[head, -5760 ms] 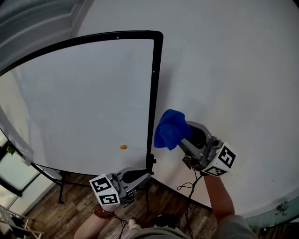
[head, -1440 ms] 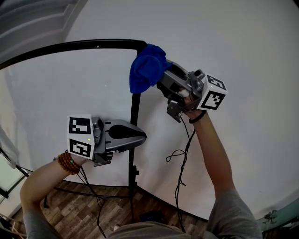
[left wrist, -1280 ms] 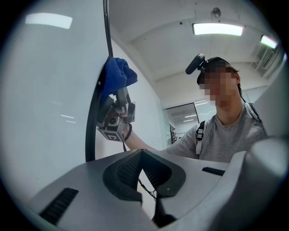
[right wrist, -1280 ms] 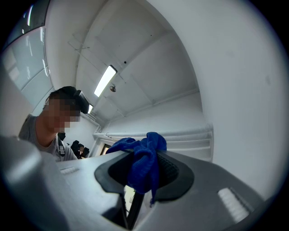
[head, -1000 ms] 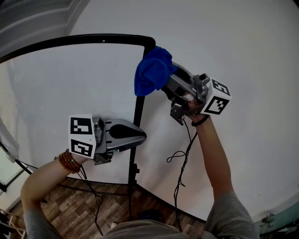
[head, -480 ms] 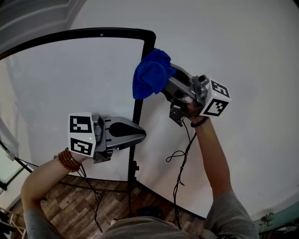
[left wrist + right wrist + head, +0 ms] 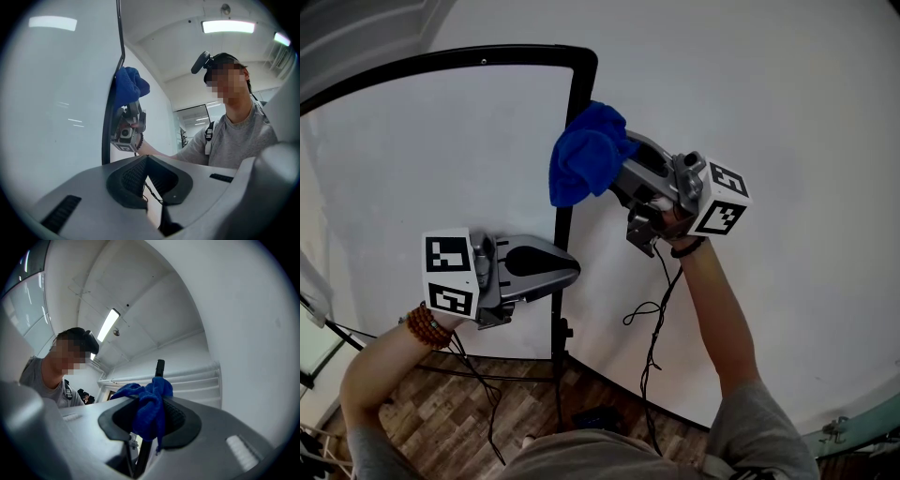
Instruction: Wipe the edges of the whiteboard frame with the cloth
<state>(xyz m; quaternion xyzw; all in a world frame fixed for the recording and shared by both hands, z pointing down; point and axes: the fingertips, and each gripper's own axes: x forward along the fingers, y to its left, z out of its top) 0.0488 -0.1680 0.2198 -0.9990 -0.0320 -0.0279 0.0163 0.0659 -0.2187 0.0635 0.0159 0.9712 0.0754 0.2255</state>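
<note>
The whiteboard (image 7: 441, 159) stands upright in a black frame (image 7: 579, 84). A blue cloth (image 7: 584, 152) is bunched against the frame's right edge, a little below the top right corner. My right gripper (image 7: 614, 171) is shut on the cloth and points up toward that edge. In the right gripper view the cloth (image 7: 149, 411) hangs between the jaws, with the frame (image 7: 160, 367) behind it. Lower down, my left gripper (image 7: 574, 272) lies level across the board, its tips at the right edge. Its jaws meet with nothing seen between them. The left gripper view shows the cloth (image 7: 130, 86) on the frame (image 7: 108, 126).
A white wall (image 7: 769, 141) stands close behind and right of the board. The board's stand (image 7: 555, 347) reaches down to a wooden floor (image 7: 441, 422). A black cable (image 7: 652, 319) dangles from the right gripper. Ceiling lights (image 7: 228, 26) show overhead.
Since the earliest frame the cloth has gone up the right edge from low down to the top corner, then come slightly below it. The left gripper rose to mid-height. Little has moved over the last second.
</note>
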